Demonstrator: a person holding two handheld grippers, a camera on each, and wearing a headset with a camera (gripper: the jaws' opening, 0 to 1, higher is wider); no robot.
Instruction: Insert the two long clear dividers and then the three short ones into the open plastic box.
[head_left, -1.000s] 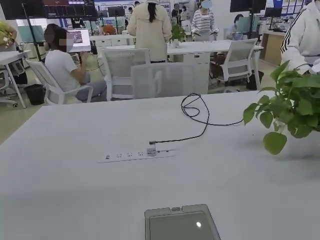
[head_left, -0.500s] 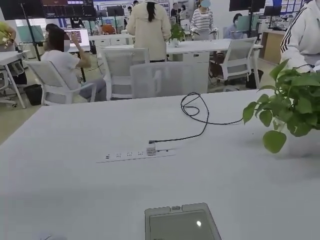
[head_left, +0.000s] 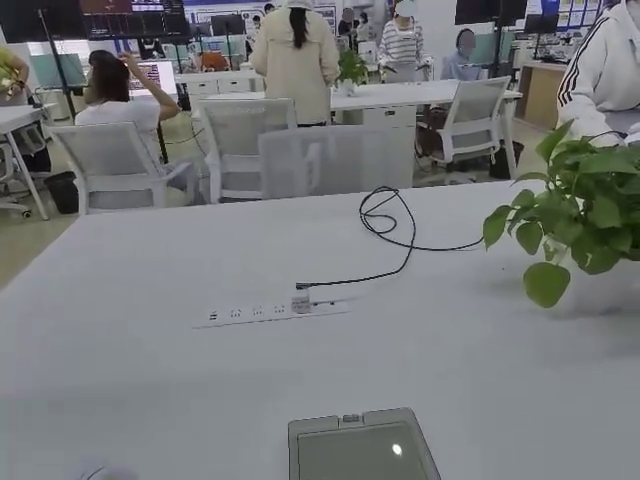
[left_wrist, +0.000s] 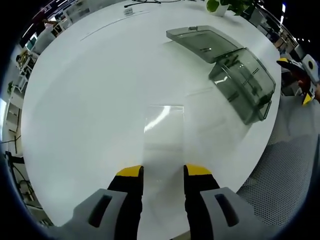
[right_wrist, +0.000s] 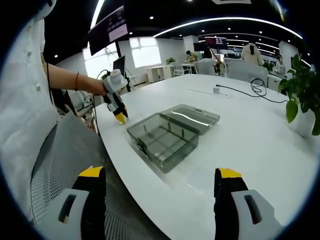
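Note:
The open plastic box (left_wrist: 242, 82) is smoky clear, with its lid (left_wrist: 202, 42) folded flat behind it. It stands near the table's front edge. Clear dividers (left_wrist: 162, 127) lie flat on the white table to the box's left. My left gripper (left_wrist: 163, 172) hovers over them, jaws a little apart, with nothing gripped. The right gripper view has the box (right_wrist: 160, 140) straight ahead, and my right gripper (right_wrist: 160, 175) is wide open and off the table edge. The left gripper (right_wrist: 120, 117) points down at the table there. The lid (head_left: 365, 450) shows in the head view.
A potted plant (head_left: 575, 215) stands at the table's right. A white power strip (head_left: 265, 310) with a black cable (head_left: 395, 225) lies mid-table. A grey mesh chair (right_wrist: 65, 150) sits by the front edge. People and desks fill the room behind.
The head camera has shifted slightly. A seated person in the background has raised an arm. The lid, power strip and plant have not moved.

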